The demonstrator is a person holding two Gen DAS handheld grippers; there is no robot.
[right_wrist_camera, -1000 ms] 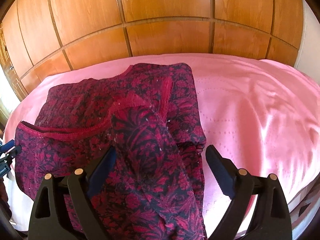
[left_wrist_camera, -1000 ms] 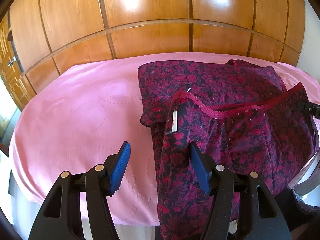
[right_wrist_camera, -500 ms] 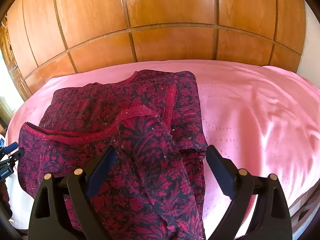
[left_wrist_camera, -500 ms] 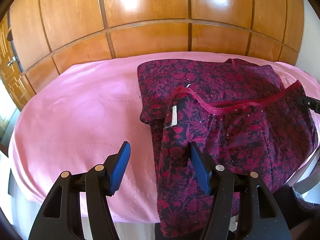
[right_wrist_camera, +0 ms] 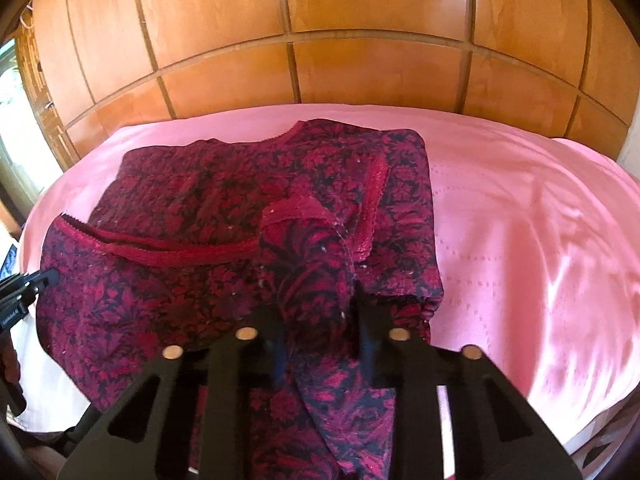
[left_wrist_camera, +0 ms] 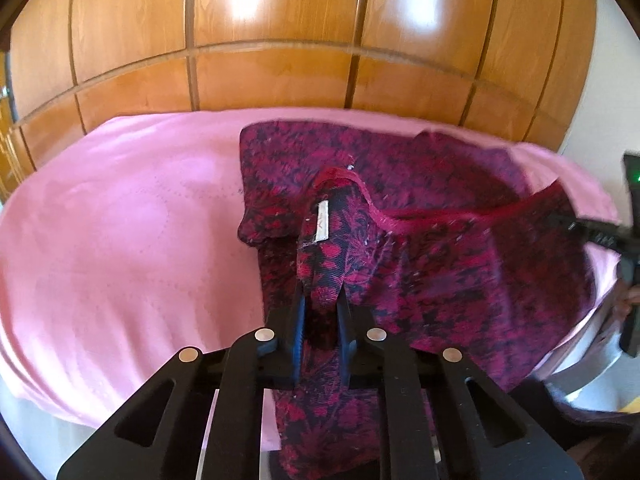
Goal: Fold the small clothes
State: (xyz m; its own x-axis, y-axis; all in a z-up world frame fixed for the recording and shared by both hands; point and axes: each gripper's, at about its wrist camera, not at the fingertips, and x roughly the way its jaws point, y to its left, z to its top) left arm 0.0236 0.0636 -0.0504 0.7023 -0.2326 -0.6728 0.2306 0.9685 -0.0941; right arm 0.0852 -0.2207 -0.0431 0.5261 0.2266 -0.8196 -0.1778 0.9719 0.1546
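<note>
A dark red floral garment with a red lace hem lies folded on the pink sheet, its near part hanging over the bed's front edge. My left gripper is closing on a raised fold at the garment's left edge, just below a white label, and its blue pads press the cloth. In the right wrist view the garment fills the left half. My right gripper is closing on a bunched fold at its right side, with the cloth pinched between the pads.
Glossy wooden wardrobe panels rise directly behind the bed. Bare pink sheet stretches to the right of the garment. The other gripper's tip shows at each view's edge: the right one, the left one.
Both grippers were wide open around the garment's edges; now both have closed onto folds of it. The cloth between them is bunched up and the views tilted slightly.
</note>
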